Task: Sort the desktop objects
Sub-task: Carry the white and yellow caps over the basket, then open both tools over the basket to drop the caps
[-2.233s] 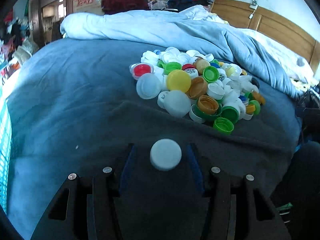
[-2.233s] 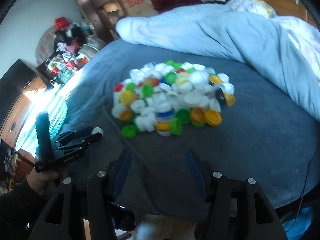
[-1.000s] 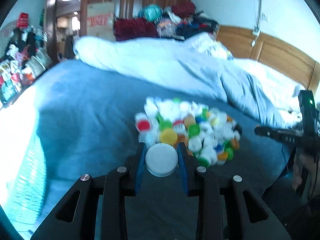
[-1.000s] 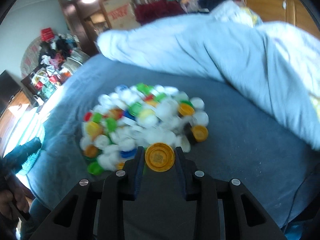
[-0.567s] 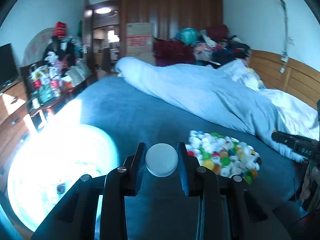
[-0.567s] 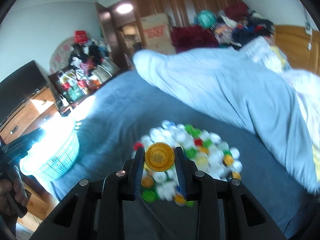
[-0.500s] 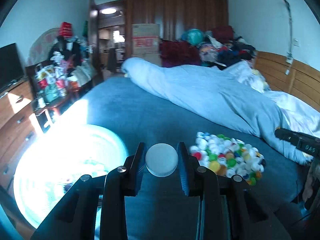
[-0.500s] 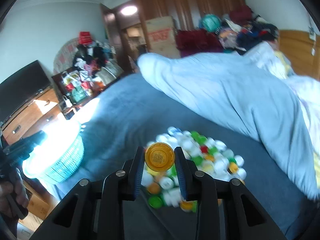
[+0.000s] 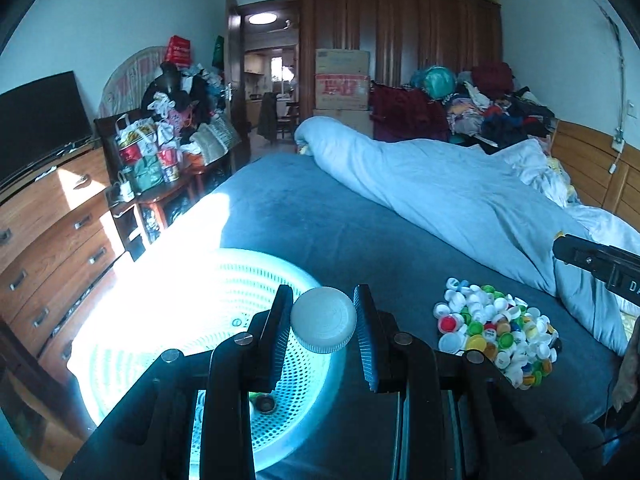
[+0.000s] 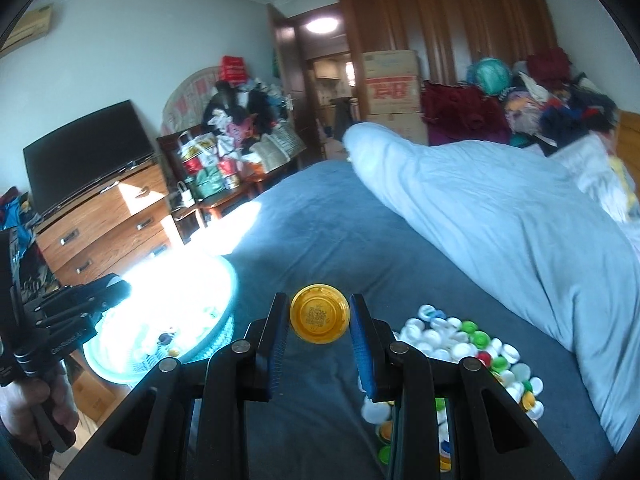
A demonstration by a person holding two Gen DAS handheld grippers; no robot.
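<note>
My left gripper point(image 9: 323, 322) is shut on a white ribbed cap point(image 9: 323, 325) and hangs over the near rim of a pale perforated basket point(image 9: 168, 304). My right gripper point(image 10: 319, 322) is shut on a yellow cap point(image 10: 319, 319) with its hollow side towards the camera, above the blue bedspread. A heap of several white, green, yellow and red caps point(image 9: 494, 330) lies on the bed right of the basket; the same cap heap point(image 10: 460, 344) shows in the right wrist view. The basket point(image 10: 188, 320) sits at the bed's left edge, washed out by sunlight, with a few caps inside.
A rolled light-blue duvet point(image 9: 440, 192) crosses the bed behind the heap. A wooden dresser point(image 9: 52, 232) with a TV and a cluttered side table point(image 9: 168, 168) stand left of the bed. A hand point(image 10: 36, 404) holds the other gripper at the left of the right wrist view.
Both grippers have risen and drawn back from the cap heap, each keeping its cap. The left one has swung left, so the basket now lies under its fingers.
</note>
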